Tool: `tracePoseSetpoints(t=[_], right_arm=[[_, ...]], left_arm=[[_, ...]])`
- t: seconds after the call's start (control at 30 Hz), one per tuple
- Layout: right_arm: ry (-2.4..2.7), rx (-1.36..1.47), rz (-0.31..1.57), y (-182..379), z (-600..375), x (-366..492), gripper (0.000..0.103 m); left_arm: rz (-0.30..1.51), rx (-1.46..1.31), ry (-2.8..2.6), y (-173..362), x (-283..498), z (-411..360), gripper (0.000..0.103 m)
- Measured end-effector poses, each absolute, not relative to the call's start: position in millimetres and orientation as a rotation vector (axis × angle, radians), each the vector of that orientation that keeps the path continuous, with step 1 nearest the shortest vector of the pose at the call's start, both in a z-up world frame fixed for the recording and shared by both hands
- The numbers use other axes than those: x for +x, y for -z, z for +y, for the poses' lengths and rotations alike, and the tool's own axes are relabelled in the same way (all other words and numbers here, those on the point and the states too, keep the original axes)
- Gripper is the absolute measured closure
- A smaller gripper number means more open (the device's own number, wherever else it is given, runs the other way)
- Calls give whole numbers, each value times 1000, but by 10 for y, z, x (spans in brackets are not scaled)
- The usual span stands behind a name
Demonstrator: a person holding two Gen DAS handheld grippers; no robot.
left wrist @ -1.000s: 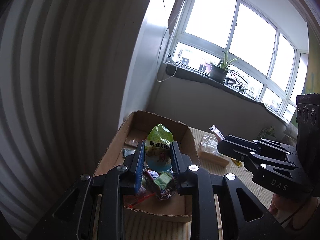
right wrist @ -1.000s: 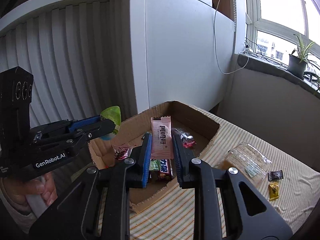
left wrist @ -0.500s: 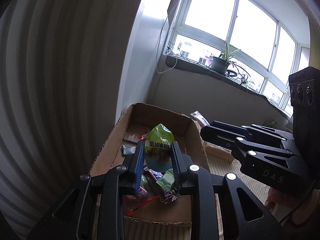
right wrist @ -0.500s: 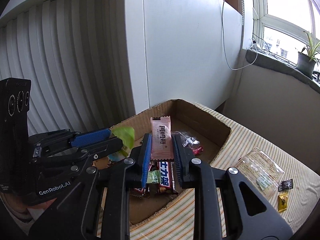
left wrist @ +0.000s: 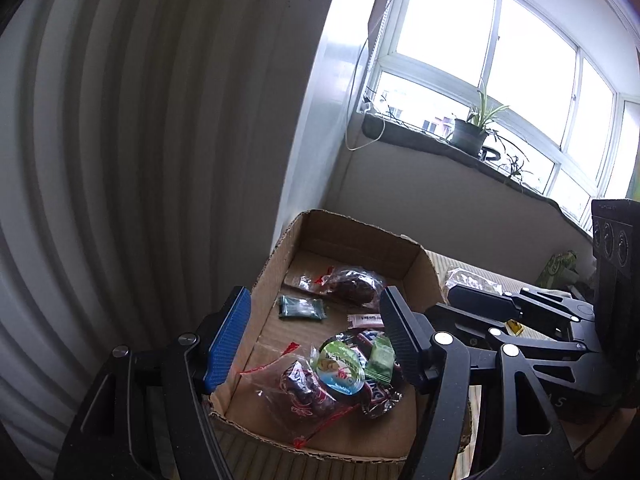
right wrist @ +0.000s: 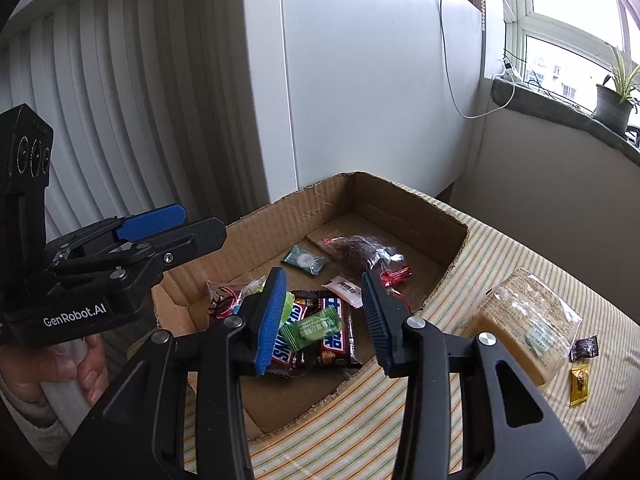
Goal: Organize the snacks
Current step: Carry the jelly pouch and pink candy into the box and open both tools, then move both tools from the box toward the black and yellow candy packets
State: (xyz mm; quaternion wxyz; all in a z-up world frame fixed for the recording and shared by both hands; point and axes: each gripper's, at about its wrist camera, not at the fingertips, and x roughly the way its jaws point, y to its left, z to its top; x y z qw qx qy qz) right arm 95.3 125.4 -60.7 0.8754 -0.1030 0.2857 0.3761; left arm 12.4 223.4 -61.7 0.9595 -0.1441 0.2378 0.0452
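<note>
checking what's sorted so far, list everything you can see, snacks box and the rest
cardboard box: 1, brown, open, on the striped cloth
Snickers bars: 2, brown, box front
green candy: 1, on the bars
green-and-blue round pack: 1, box front
pink-white packet: 1, box middle
dark green packet: 1, box back
clear bags with dark snacks: 2, red ties, one back, one front left
clear-wrapped cake: 1, tan, on cloth right of box
small candies: 2, one dark, one yellow, on cloth
potted plant: 1, green, windowsill
left gripper: open, empty, over box
right gripper: open, empty, over box
</note>
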Motion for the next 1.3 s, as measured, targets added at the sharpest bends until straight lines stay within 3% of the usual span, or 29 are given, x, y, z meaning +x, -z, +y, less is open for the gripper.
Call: tracePoseSetpoints(t=[0.1, 0.27, 0.33, 0.47, 0.8, 1.3], right_arm=[[-781, -214, 574, 552, 1259, 870, 42], [-770, -195, 547, 459, 1197, 761, 39], [-755, -180, 534, 430, 1138, 734, 14], [-724, -148, 520, 397, 964, 692, 1], [-582, -92, 532, 521, 126, 707, 0], [-317, 68, 553, 693, -1726, 743, 0]], left_arm=[[470, -292, -96, 563, 54, 2247, 36], [449, -288, -103, 466, -40, 2216, 36], [446, -281, -106, 431, -74, 2198, 36], [440, -264, -107, 368, -106, 2130, 34], [455, -177, -62, 249, -6, 1593, 31], [512, 25, 148, 243, 316, 78, 31]])
